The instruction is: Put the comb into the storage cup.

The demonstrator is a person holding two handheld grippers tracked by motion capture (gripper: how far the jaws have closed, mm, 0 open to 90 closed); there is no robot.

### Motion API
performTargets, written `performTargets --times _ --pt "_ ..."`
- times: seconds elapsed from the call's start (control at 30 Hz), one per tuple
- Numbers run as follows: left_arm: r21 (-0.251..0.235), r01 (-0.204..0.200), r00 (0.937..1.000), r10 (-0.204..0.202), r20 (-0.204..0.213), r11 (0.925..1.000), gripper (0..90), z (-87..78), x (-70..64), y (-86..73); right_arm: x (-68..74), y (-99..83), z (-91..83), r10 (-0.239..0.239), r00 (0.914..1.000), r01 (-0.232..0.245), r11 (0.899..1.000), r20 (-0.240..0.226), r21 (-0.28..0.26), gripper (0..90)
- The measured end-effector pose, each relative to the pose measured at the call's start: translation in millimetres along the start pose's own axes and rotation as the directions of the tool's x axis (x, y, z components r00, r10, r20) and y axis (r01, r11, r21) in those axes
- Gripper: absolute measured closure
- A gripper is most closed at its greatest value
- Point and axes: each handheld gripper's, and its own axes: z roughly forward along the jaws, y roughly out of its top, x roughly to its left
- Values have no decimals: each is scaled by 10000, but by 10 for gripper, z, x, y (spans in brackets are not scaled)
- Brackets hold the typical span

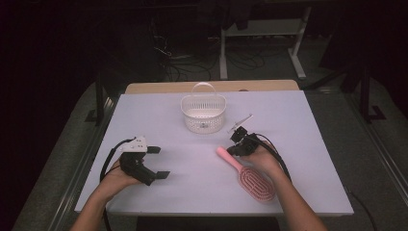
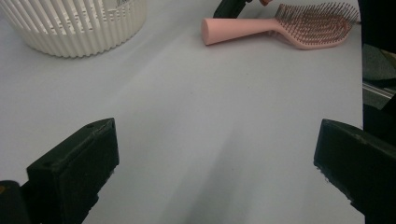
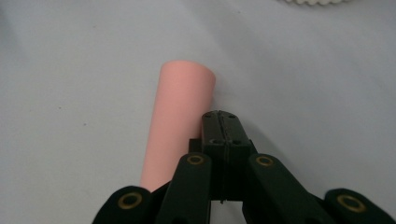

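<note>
A pink hairbrush point(image 1: 251, 177) lies bristles up at the front right of the white table point(image 1: 288, 120), its handle point(image 3: 182, 107) pointing toward the middle. My right gripper point(image 1: 232, 150) rests with its jaws pressed together right beside the end of the handle, and in the right gripper view its tip point(image 3: 219, 116) holds nothing. At the front left, my left gripper point(image 1: 160, 162) is open wide, with bare table between its jaws point(image 2: 217, 168). The left gripper view has the hairbrush point(image 2: 299, 25) at top right. A white slotted basket point(image 1: 203, 113) with a handle stands at the middle back.
In the left gripper view the basket point(image 2: 70, 28) stands at top left. Its rim point(image 3: 317, 2) edges the top of the right gripper view. Beyond the table's far edge lie a wooden board point(image 1: 211, 86), a dark floor with cables, and white desk legs point(image 1: 298, 48).
</note>
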Motion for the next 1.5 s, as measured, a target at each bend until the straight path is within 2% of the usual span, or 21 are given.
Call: performTargets --times 0.33,0.67,1.07,1.5 --pt "-3 -22 10000 22 19 10000 0 0 -6 3 171 80 63 -482 9984 487 9987 -311 140 889" --pt "-32 -26 10000 26 18 10000 0 -6 -9 5 355 145 126 -1067 9912 1089 9938 -782 244 889" --pt "-22 -26 10000 26 30 10000 0 2 -16 8 568 194 178 -1759 9701 1822 9830 -1673 227 890" --pt "-10 -44 10000 44 69 10000 0 10 -18 10 784 213 197 -2144 9461 2251 9742 -2429 169 890"
